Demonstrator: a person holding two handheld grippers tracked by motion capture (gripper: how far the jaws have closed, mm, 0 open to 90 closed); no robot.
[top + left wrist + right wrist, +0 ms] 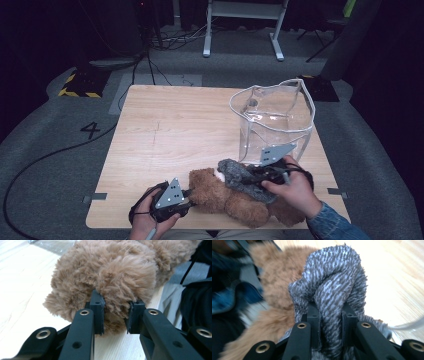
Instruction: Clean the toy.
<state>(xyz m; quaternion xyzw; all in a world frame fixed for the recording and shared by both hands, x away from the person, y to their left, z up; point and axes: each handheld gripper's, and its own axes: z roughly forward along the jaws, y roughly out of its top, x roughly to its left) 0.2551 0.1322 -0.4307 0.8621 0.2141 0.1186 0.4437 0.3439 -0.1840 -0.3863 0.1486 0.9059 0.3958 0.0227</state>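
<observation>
Grey knit bunched in right claw hides teddy.

My left hand comes in low at the near edge, its left gripper pointing right, jaws pinched into brown fur. My right hand, denim sleeve behind it, wraps the right gripper, which points left with jaws clamped on grey knit.
</observation>
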